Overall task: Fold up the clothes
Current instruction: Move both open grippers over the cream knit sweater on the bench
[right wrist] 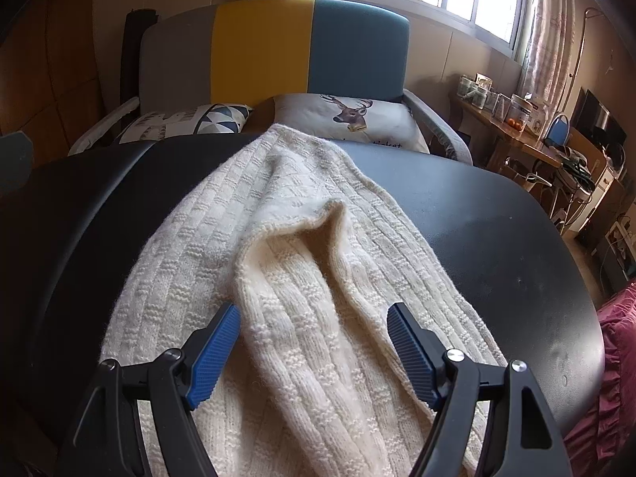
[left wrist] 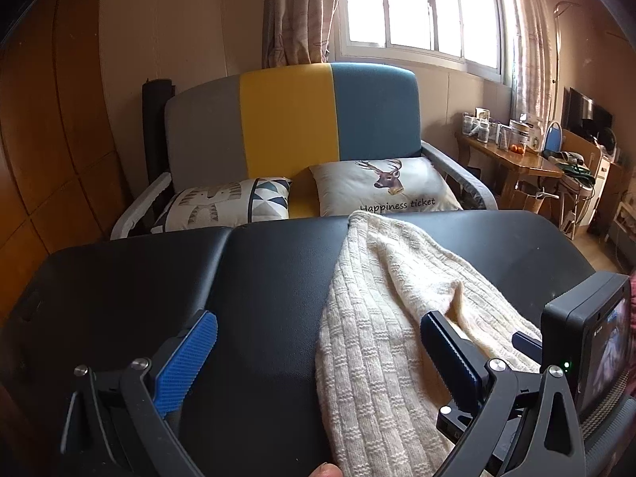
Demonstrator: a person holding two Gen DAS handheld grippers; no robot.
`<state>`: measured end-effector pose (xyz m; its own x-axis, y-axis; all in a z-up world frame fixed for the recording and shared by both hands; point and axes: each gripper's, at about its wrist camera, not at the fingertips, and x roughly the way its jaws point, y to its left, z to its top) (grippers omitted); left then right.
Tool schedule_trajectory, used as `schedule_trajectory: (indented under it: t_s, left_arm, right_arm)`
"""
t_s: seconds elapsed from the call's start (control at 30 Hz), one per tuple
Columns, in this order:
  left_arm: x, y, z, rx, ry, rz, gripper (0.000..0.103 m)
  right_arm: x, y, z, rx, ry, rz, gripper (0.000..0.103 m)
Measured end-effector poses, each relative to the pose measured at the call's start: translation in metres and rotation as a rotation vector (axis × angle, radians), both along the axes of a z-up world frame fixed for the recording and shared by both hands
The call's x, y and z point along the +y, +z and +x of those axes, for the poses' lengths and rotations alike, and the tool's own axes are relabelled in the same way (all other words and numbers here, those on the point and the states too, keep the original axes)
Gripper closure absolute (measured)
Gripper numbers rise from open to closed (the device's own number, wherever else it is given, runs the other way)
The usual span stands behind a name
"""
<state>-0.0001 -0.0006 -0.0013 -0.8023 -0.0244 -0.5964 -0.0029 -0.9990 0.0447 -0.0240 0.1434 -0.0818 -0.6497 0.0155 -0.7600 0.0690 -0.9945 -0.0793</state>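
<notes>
The black padded table fills my view, and beyond its far edge stands the grey, yellow and blue sofa with a deer cushion. On the table lies the cream knit sweater, one fold raised. My right gripper is spread wide over that fold; my left gripper is spread wide at the sweater's left edge.

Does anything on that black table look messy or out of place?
Only the cream knit sweater: it lies rumpled on the black table, one layer flopped over in a loose ridge. Nothing looks spilled or damaged.
</notes>
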Motion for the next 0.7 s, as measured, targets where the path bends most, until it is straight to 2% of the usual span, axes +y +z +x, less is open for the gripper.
schedule_trajectory:
  t_s: [0.3,0.5,0.7]
  left_arm:
    - [-0.008,-0.008,0.000,-0.013,0.029,0.030,0.000]
    - [-0.017,-0.021,-0.004,-0.059,0.062,0.029,0.000]
    - [-0.033,-0.035,0.000,-0.093,0.065,0.091,0.000]
  right_arm:
    - [0.009,0.000,0.004,0.016,-0.014,-0.003,0.025]
    - [0.009,0.010,0.001,0.035,-0.033,0.010,0.025]
    - [0.005,0.017,0.002,0.063,-0.036,0.024,0.025]
